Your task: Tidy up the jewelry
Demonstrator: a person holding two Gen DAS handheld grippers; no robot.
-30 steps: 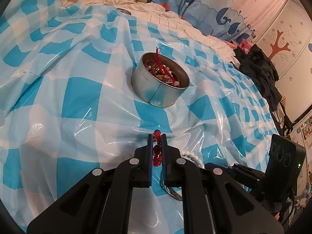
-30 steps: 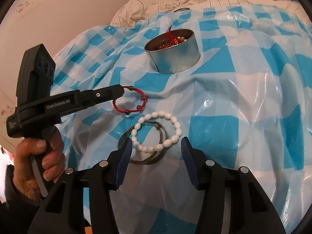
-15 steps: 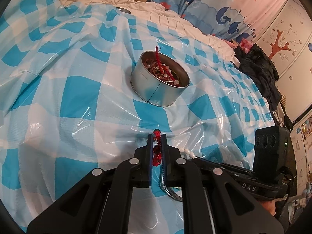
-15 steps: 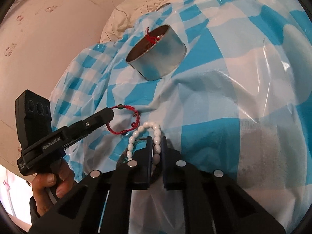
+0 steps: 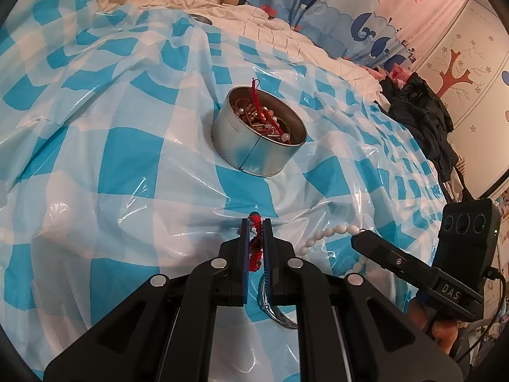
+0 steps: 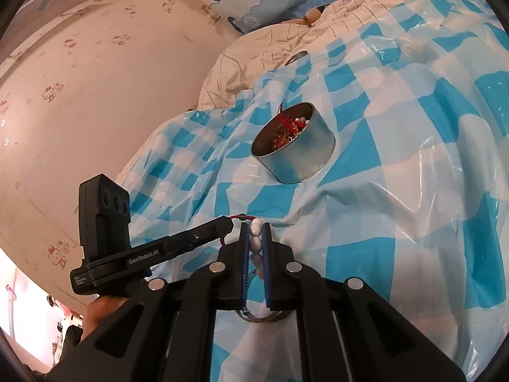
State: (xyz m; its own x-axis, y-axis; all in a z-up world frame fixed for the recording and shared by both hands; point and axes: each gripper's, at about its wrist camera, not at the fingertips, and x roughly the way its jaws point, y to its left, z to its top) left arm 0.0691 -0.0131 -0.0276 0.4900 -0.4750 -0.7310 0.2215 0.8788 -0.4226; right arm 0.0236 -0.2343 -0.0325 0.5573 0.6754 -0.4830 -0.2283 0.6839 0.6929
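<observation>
The checked plastic sheet (image 5: 127, 191) is carrying the round tin (image 5: 258, 146) at its far middle. The left gripper (image 5: 256, 234) is pinching the red bracelet (image 5: 254, 248); the right gripper (image 6: 256, 237) is pinching the white bead bracelet (image 6: 256, 226), whose dangling loop only the left view is showing. Both grippers are pointing toward the tin.

A bed (image 5: 105, 146) under blue-checked plastic; cream quilt (image 6: 254, 60) at its far edge, pink wall (image 6: 95, 79), whale-print curtain (image 5: 343, 9) beyond.

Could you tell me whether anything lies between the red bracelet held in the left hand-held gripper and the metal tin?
Nothing visible does: only bare checkered sheet lies between the red bracelet in the left hand-held gripper and the tin.
</observation>
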